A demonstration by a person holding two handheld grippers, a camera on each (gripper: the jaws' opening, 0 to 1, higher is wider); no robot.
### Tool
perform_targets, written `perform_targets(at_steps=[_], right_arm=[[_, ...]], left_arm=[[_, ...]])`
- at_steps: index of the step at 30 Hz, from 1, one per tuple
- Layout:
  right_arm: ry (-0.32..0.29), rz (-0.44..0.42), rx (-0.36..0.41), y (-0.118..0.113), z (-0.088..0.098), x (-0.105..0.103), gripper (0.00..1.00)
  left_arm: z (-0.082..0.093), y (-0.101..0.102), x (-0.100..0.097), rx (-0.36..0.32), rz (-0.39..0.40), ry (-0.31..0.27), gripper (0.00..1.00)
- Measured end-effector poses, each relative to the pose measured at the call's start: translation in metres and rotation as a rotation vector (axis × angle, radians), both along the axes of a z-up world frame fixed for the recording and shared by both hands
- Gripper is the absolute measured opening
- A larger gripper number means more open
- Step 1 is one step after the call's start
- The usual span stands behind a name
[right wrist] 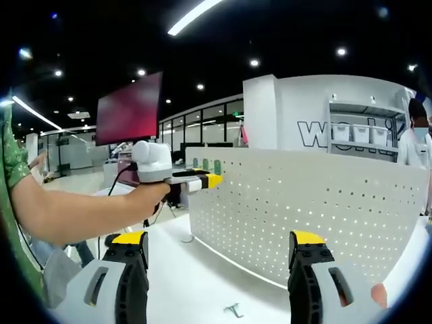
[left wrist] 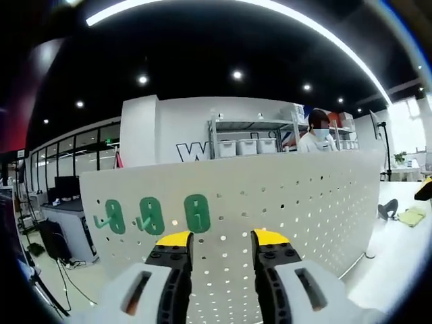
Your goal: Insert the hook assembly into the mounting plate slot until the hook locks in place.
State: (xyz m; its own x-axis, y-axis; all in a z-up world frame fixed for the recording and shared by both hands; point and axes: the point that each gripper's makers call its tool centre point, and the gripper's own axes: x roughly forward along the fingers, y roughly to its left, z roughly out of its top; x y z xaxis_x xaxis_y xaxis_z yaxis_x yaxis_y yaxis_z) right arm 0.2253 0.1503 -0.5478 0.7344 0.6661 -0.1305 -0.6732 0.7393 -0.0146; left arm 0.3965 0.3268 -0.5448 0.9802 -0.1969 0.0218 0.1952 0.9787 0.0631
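Pegboard mounting plate (left wrist: 283,196): white, upright on the table; my landmark.
Three green hooks (left wrist: 196,213): already seated on the plate's left portion.
Loose green hook (right wrist: 234,310): on the table before the plate, between my right jaws.
Left gripper (left wrist: 222,240): jaws parted, empty, close to the plate.
Right gripper (right wrist: 219,248): jaws wide, empty.
I'd lower the right, pinch the loose hook squarely, keeping its pegs clear.
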Motion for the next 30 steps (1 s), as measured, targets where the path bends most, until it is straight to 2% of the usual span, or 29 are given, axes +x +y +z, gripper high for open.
perform_targets(at_steps=[13, 30], right_arm=[[-0.015, -0.005, 0.011, -0.004, 0.007, -0.006, 0.87], [-0.026, -0.008, 0.018, -0.008, 0.011, -0.016, 0.87]], left_arm=[[-0.016, -0.011, -0.032, -0.006, -0.044, 0.03, 0.36], [-0.048, -0.02, -0.078, -0.001, -0.08, 0.088, 0.36]])
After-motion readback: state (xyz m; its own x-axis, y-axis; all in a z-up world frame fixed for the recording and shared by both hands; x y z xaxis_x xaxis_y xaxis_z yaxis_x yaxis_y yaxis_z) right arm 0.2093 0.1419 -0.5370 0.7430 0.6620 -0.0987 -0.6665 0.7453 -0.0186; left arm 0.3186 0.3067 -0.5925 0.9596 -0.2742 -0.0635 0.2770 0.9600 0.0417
